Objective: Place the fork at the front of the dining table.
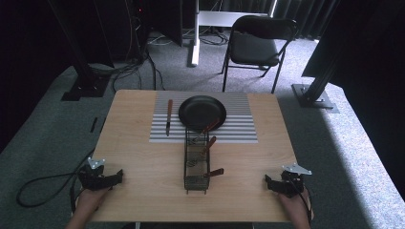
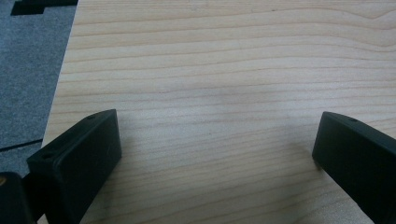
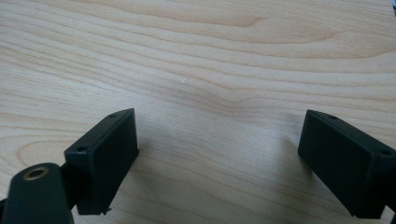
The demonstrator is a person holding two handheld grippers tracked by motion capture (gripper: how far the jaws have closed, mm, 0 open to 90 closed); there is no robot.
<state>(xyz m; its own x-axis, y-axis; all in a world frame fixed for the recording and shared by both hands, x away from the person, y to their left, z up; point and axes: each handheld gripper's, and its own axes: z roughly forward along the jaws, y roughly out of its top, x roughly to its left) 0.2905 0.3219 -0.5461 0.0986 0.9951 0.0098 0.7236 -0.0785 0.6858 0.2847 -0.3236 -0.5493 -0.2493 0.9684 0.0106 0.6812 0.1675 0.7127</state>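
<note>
A black round plate point(image 1: 202, 112) sits on a grey striped placemat point(image 1: 239, 129) at the far middle of the wooden table point(image 1: 143, 162). A wooden-handled knife point(image 1: 168, 117) lies on the mat left of the plate. In front of the plate stands a black wire cutlery basket point(image 1: 196, 164) with several wooden-handled utensils point(image 1: 210, 143) leaning out of it. My left gripper point(image 1: 118, 176) rests at the table's near left corner, open, with bare wood between its jaws point(image 2: 215, 135). My right gripper point(image 1: 267, 181) rests at the near right corner, open over bare wood point(image 3: 219, 135).
A black folding chair point(image 1: 258, 45) stands beyond the table on grey carpet. Black frame posts point(image 1: 317, 81) and their feet flank the table at left and right. A cable point(image 1: 43, 183) trails on the floor from the left gripper.
</note>
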